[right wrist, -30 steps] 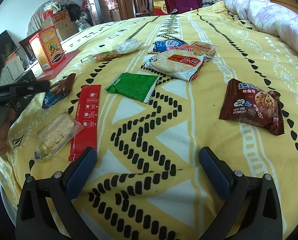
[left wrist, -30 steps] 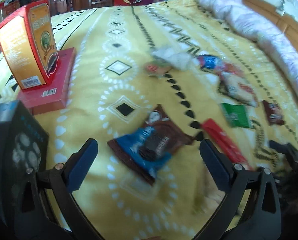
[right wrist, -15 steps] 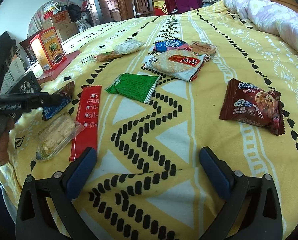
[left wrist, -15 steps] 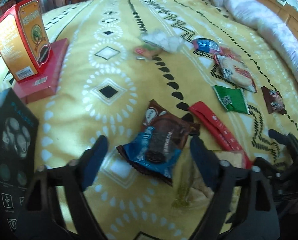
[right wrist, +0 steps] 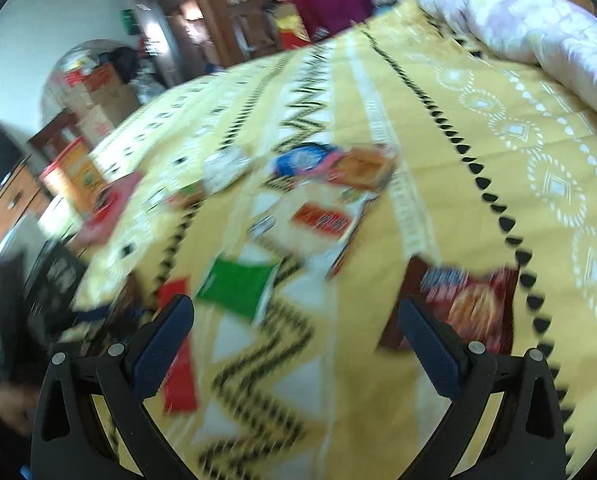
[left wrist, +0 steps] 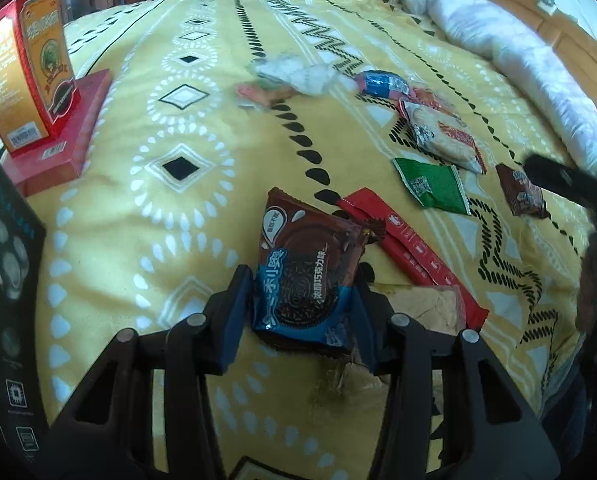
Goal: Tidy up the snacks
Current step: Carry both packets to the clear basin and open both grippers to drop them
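My left gripper (left wrist: 298, 312) is shut on a brown and blue cookie packet (left wrist: 306, 276), its pads pressing both side edges. Beside it on the yellow bedspread lie a long red packet (left wrist: 410, 256), a clear-wrapped beige cake (left wrist: 426, 308), a green packet (left wrist: 432, 186), a rice cracker packet (left wrist: 442, 136) and a dark brown packet (left wrist: 520, 196). My right gripper (right wrist: 294, 336) is open and empty above the bedspread, between the green packet (right wrist: 238, 284) and a red-brown cookie packet (right wrist: 466, 300). That view is motion-blurred.
An orange box (left wrist: 22, 72) stands on a flat red box (left wrist: 62, 136) at the left. A black box (left wrist: 6, 280) stands at the near left edge. A white quilt (left wrist: 510, 48) lies along the far right. More packets (left wrist: 294, 76) lie mid-bed.
My left gripper closed on the cookie packet, which now sits between its pads. My right gripper, still open, swung and tilted, blurring its view.
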Tool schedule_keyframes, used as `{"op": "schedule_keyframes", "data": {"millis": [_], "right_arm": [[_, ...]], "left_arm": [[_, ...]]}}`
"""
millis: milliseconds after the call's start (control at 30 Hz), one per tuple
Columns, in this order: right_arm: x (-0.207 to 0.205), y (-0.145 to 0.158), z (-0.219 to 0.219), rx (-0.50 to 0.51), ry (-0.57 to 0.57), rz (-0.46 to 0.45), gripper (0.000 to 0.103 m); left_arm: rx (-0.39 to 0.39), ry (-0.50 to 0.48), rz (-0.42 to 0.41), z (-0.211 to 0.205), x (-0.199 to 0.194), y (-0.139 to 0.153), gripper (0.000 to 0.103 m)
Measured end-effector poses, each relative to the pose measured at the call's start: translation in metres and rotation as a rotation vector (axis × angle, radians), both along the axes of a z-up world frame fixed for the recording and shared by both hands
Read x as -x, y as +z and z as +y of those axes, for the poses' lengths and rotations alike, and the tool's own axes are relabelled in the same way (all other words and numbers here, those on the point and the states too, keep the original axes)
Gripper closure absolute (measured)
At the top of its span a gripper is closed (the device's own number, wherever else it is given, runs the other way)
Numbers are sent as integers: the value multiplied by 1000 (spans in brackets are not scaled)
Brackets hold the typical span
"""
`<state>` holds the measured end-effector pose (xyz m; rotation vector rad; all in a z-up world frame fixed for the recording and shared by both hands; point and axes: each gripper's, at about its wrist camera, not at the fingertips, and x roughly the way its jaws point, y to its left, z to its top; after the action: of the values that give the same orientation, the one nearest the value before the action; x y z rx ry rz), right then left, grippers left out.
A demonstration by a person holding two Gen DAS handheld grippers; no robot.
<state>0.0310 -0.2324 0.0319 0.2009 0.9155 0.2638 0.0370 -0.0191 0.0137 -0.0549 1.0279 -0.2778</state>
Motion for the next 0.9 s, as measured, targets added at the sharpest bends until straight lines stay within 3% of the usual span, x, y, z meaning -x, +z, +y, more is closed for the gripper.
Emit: {"op": "schedule_keyframes", "data": {"millis": [167,267,400,500,733,900], "right_arm": [[-63,-17,-11,-92,-234,198,0],[-85,-11,7,-57,-303,156,0],[-109,-26,47,131,-283,229,0],[-111,-40,54,238,-300,224,1],[-89,-49,35,153,-175,179,20],[-55,-20,12,77,-121,79,22]], "left_arm": [[39,33,12,7,-1,-2,55],[48,42,5,10,0,-3,55],[48,40,-3,9,0,-5,55],[43,35,-9,9,1,-5,55],[41,34,-22,8,5,-3,55],[56,31,-45,9,10,7,55]]}}
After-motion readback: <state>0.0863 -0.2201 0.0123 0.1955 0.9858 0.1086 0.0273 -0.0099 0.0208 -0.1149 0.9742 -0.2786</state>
